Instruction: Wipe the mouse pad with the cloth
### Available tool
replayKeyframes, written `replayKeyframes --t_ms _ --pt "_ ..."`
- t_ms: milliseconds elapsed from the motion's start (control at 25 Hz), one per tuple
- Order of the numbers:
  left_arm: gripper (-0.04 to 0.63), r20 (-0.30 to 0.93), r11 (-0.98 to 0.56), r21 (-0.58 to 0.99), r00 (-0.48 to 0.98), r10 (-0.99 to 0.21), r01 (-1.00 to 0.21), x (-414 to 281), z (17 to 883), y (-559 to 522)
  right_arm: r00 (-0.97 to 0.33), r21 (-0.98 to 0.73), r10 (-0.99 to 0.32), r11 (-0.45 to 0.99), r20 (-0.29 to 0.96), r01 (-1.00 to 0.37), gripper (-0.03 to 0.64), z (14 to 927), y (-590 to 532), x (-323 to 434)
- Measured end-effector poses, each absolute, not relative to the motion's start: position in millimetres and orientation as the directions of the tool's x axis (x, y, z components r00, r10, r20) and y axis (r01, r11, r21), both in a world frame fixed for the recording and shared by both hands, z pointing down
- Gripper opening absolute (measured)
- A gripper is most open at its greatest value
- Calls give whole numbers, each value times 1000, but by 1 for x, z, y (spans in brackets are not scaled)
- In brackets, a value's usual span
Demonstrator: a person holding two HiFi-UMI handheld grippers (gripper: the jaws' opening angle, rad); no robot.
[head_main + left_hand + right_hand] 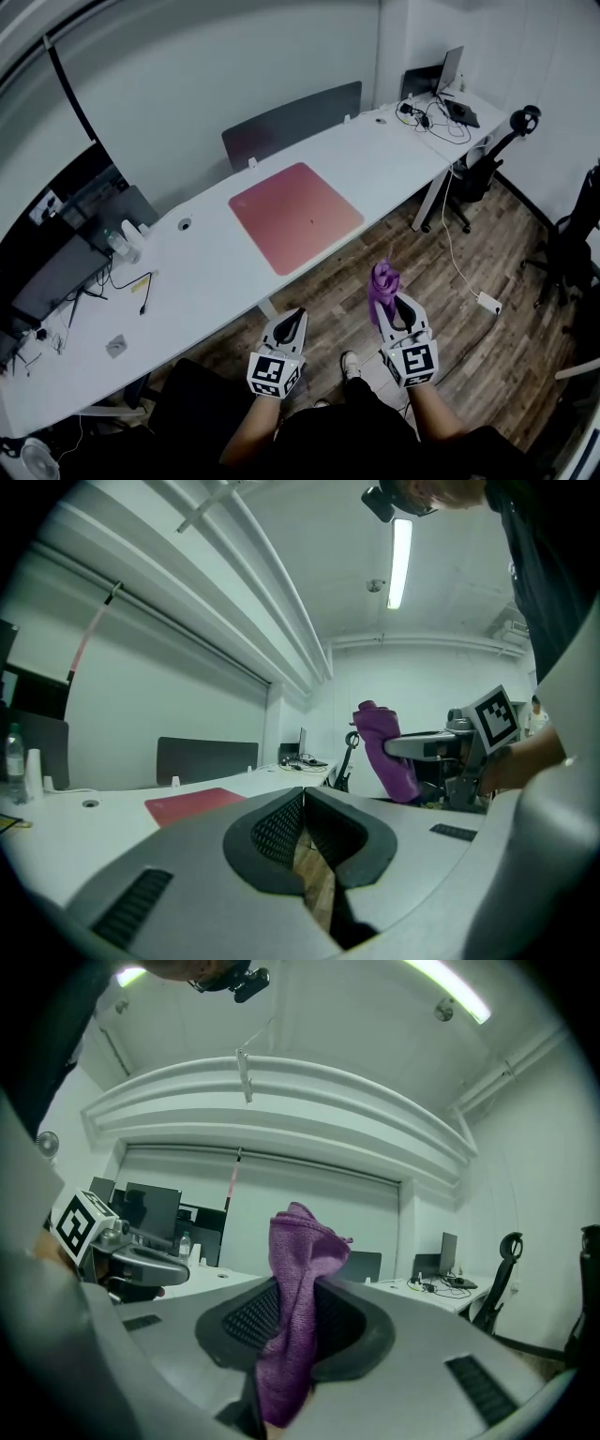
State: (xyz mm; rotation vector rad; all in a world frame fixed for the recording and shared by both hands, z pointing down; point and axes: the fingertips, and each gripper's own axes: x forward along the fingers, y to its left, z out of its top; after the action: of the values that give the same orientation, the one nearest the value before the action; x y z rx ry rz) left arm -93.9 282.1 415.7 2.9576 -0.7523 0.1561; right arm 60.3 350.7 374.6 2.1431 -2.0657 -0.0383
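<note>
A pink-red mouse pad (295, 216) lies flat on the long white desk (216, 272); the left gripper view shows the mouse pad (192, 803) low at left. My right gripper (396, 309) is shut on a purple cloth (382, 286), held over the floor in front of the desk. The cloth (295, 1307) stands bunched up between the jaws in the right gripper view. My left gripper (292, 325) is shut with nothing in it, beside the right one and short of the desk edge. In the left gripper view the cloth (386, 752) hangs at right.
Monitors and cables (56, 281) crowd the desk's left end, with a bottle (122, 246) nearby. A grey divider panel (291, 122) stands behind the pad. A laptop and wires (436, 98) sit at the far right. Office chairs (487, 155) and a power adapter (488, 302) are on the wood floor.
</note>
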Motion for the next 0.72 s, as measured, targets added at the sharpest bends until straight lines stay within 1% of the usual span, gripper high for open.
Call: replayKeyframes --t_ms 280,560,720 --pt "23 144 -846 40 841 -522 -532 -79 417 239 3 191 -995 16 99 -982 110 377 297 81" --pt "23 160 -786 27 778 -607 -618 -58 414 194 -97 180 -989 117 115 -977 110 387 240 104" --pt "23 173 -753 21 744 -646 -658 -43 413 173 -158 165 -977 181 143 -969 110 402 211 116"
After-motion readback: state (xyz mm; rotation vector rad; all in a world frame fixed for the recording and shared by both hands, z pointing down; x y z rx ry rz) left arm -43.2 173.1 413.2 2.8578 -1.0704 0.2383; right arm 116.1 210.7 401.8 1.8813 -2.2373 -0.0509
